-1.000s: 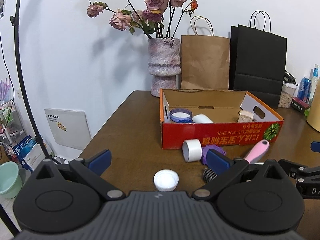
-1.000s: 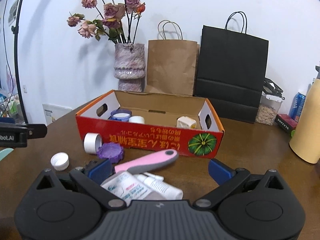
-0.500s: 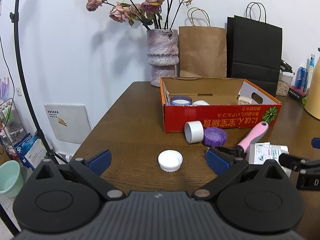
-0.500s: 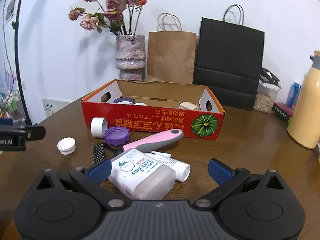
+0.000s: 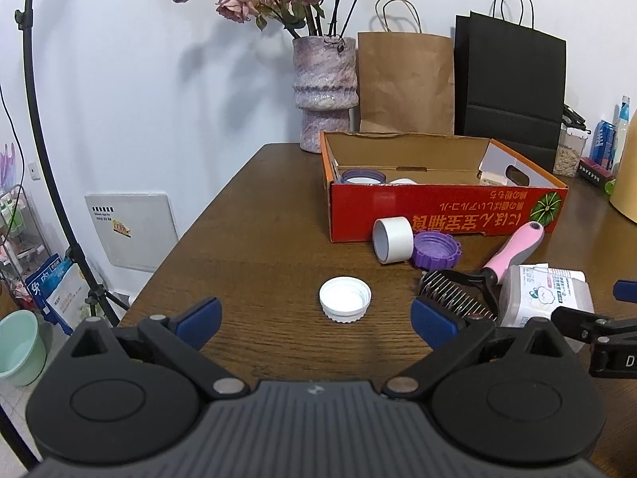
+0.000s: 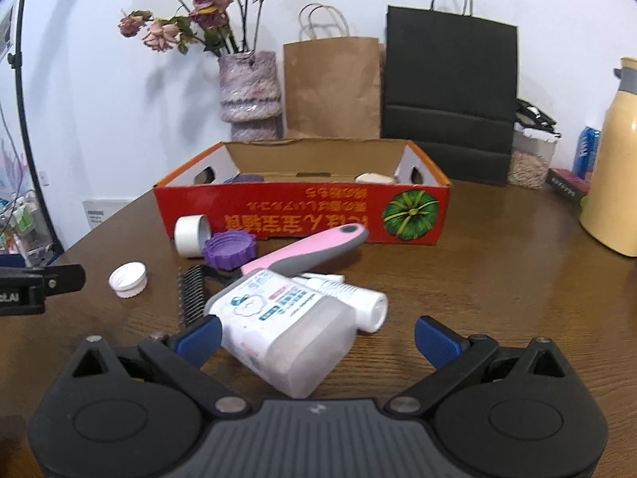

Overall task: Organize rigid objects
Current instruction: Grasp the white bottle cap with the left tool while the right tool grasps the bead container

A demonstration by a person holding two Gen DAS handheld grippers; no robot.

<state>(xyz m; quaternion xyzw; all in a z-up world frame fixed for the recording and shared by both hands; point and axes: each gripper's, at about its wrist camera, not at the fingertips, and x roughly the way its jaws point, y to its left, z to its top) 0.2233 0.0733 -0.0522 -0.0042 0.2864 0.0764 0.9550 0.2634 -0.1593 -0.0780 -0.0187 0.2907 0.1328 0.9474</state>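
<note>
A: Setting: brown wood table (image 5: 254, 239) against a white wall. At the back, a vase (image 5: 324, 91) of dried roses, a brown bag (image 5: 406, 83), a black bag (image 5: 511, 87).

B: Container?

A: One red box (image 5: 446, 211), open top, printed side facing the cameras. Inside: a purple-rimmed jar (image 5: 363, 177) at the left end, a white item beside it, a pale block (image 6: 376, 178) at the right end. The box wall hides most of each.

B: Loose items on the table?

A: Six. White tape roll (image 5: 392, 239) on its side, touching the box front. Purple lid (image 5: 435, 249) just beside the roll, open side up. White cap (image 5: 345, 298) alone, open side up, apart from the rest. Pink-handled comb (image 6: 306, 253), teeth toward the cap, handle toward the box. White bottle (image 6: 286, 330) with a printed label, lying on its side and overlapping the comb. White tube (image 6: 350, 298) just behind the bottle, touching it.

B: Tools?

A: Left gripper (image 5: 316, 318): jaws wide, holding nothing, low over the table with the cap in line between its fingers and a little ahead. Right gripper (image 6: 318, 336): jaws wide, holding nothing; the bottle's near end lies between the fingers, close to the left one. Contact cannot be told.

B: Other?

A: Cream flask (image 6: 615, 159) at far right. Black stand pole (image 5: 43, 131) at left, off the table.
</note>
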